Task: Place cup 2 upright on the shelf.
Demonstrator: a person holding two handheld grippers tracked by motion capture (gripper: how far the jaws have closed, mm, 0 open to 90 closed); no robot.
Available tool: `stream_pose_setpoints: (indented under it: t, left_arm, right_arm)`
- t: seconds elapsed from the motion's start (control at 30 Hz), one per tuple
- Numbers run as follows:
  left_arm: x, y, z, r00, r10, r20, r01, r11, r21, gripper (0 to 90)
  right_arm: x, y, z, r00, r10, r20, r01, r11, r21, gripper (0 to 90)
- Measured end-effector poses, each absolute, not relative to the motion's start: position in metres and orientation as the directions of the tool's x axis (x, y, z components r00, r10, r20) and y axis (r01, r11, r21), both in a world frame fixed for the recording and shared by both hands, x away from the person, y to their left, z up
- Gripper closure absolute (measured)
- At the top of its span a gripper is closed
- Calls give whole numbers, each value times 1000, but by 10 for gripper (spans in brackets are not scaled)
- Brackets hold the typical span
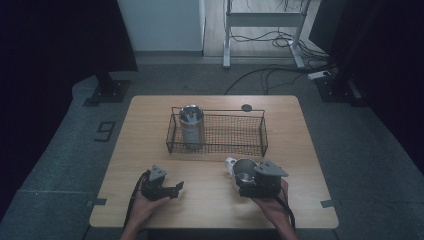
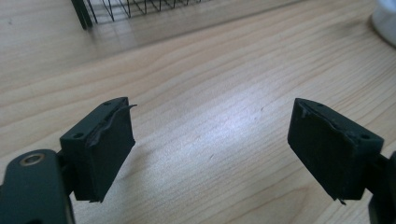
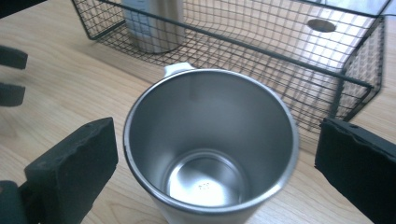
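Two steel cups on show: an open-topped stainless mug [image 3: 210,149] stands upright on the pale wooden table [image 1: 210,200] between the right gripper [image 3: 215,163]'s spread jaws, likely lined up for a grab. Its twin [image 1: 191,125] sits in the black wire basket [image 1: 235,132], probably where this goes. The left gripper [image 2: 210,154] rests gaping, nothing in it.

A large dark figure "9" [image 1: 105,131] is marked on the floor left of the surface [image 1: 150,150]. Small stamped characters sit on the inside bottom of the steel cup [image 3: 205,186]; they are too small to read.
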State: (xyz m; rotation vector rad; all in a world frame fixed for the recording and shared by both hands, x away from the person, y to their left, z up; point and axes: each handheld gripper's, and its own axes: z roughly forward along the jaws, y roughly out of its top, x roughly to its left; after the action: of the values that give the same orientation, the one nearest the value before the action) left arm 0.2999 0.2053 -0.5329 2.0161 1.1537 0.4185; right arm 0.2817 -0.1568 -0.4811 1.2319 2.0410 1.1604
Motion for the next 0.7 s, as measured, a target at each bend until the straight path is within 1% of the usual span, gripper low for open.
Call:
stream_pose_setpoints:
  t: [0.43,0.6,0.7]
  left_arm:
    - [300,204,-532,545,833,-93,594,-305,744,144]
    - [299,205,-531,550,830,-92,590,-308,746,143]
    - [299,205,-532,548,831,-94,592,-306,746,143]
  right_arm:
    - [297,-144,-491,-472,881,31,488,232,841,0]
    - [307,-139,-499,-468,882,54,514,221,829,0]
    - [309,-137,-502,-468,882,45,518,233,823,0]
